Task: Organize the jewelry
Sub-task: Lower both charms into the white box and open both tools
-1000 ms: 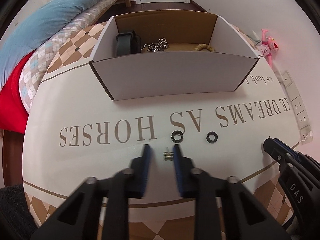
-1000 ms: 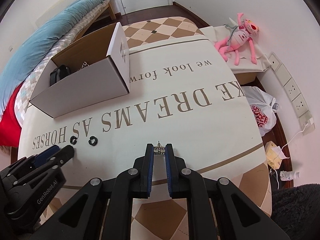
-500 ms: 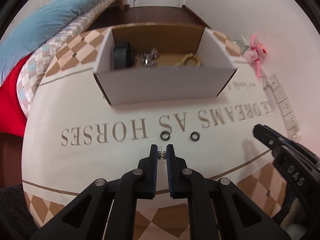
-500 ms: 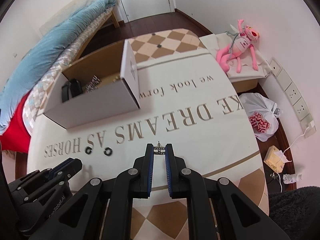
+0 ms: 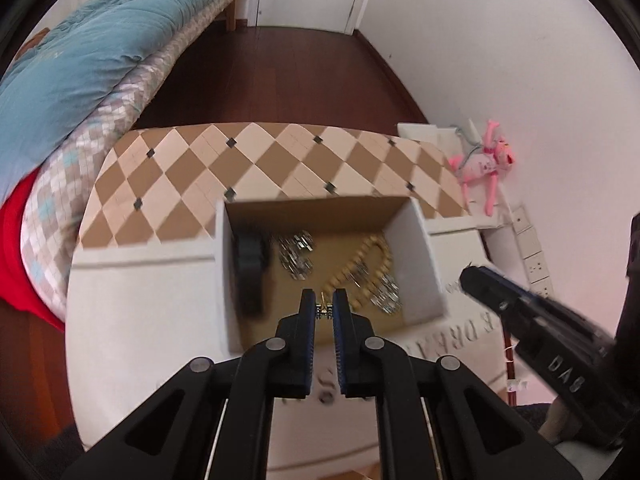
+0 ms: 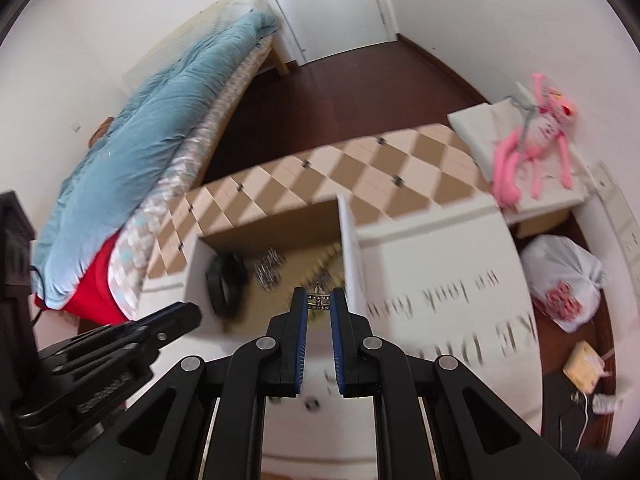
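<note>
My left gripper (image 5: pixel 324 307) is shut on a small gold earring (image 5: pixel 324 311) and holds it above the open white cardboard box (image 5: pixel 224 280). My right gripper (image 6: pixel 319 303) is shut on a small jewelled ring (image 6: pixel 318 301), also over the box (image 6: pixel 352 248). Inside the box lie a black band (image 5: pixel 250 264), silver chain pieces (image 5: pixel 297 252) and a gold bead bracelet (image 5: pixel 368 264). The right gripper shows at the right in the left wrist view (image 5: pixel 540 332); the left gripper shows at the lower left in the right wrist view (image 6: pixel 100 344).
The box stands on a table with a printed white cloth (image 5: pixel 140 320) and a checkered border (image 5: pixel 280 168). A small black ring (image 6: pixel 314 403) lies on the cloth below my right gripper. A bed with a blue duvet (image 6: pixel 152 120) is left, a pink toy (image 6: pixel 532 128) right.
Both grippers have lifted off the cloth and moved forward to above the box, each carrying its piece. The left gripper closed on the earring about a second ago.
</note>
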The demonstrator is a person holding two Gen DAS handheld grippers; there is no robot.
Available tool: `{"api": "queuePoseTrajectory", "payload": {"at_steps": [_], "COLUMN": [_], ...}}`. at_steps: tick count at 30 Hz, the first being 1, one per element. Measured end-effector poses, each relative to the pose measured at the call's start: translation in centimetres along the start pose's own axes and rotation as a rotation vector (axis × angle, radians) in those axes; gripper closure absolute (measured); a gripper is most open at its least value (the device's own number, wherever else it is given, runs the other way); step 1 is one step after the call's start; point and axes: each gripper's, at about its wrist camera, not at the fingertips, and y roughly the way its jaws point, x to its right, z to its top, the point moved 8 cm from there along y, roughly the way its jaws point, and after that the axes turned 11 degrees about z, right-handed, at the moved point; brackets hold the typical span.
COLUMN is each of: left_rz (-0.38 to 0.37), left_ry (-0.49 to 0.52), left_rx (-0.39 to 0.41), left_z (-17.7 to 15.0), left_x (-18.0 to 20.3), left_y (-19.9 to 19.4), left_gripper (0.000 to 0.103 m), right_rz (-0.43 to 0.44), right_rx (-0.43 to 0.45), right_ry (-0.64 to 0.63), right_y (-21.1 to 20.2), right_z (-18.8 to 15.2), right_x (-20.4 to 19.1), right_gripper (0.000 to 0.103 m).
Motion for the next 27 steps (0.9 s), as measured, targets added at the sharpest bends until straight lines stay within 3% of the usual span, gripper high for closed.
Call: {"api": "queuePoseTrajectory", "payload": {"at_steps": [6, 8, 10, 11, 17, 19, 21, 24, 27], "left_rz": [0.044, 0.082, 0.136, 0.147, 0.190, 0.206, 0.224, 0.257, 0.285], "left_ry": [-0.023, -0.033, -0.036, -0.039, -0.064, -0.065, -0.063, -0.054, -0.049], "left_rx": [-0.071, -0.086, -0.084, -0.075, -0.061, -0.053, -0.042, -0.013, 0.006], "left_z": [2.7, 3.2, 3.5, 3.6, 3.3, 3.0, 2.7, 2.2, 1.7], "left_x": [-1.6, -2.2, -2.8, -3.1, -5.2, -5.6, -6.0, -6.3, -6.3], "left_y": [2.2, 2.6, 2.7, 2.6, 2.1, 2.0, 1.9, 1.6, 1.3], "left_gripper": [0.092, 0.081, 0.022, 0.013, 0.012, 0.010, 0.004, 0.000, 0.000], "right_rz": [0.025, 0.019, -0.002, -0.007, -0.074, -0.111, -0.161, -0.224, -0.275], "right_rx": [-0.152, -0.211, -0.224, -0.223, -0.191, -0.179, -0.166, -0.168, -0.178], "right_ry": [-0.022, -0.020, -0.020, -0.022, -0.047, -0.063, -0.088, -0.123, -0.151], "right_y": [4.5, 6.1, 6.7, 6.8, 5.9, 5.5, 5.0, 4.7, 4.5], "right_z": [3.2, 3.8, 4.1, 4.2, 4.5, 4.4, 4.1, 3.2, 2.2], "right_x": [-0.2, -0.1, 0.3, 0.3, 1.1, 1.4, 1.6, 1.8, 1.9], "right_gripper": [0.090, 0.088, 0.073, 0.062, 0.057, 0.049, 0.026, 0.006, 0.002]}}
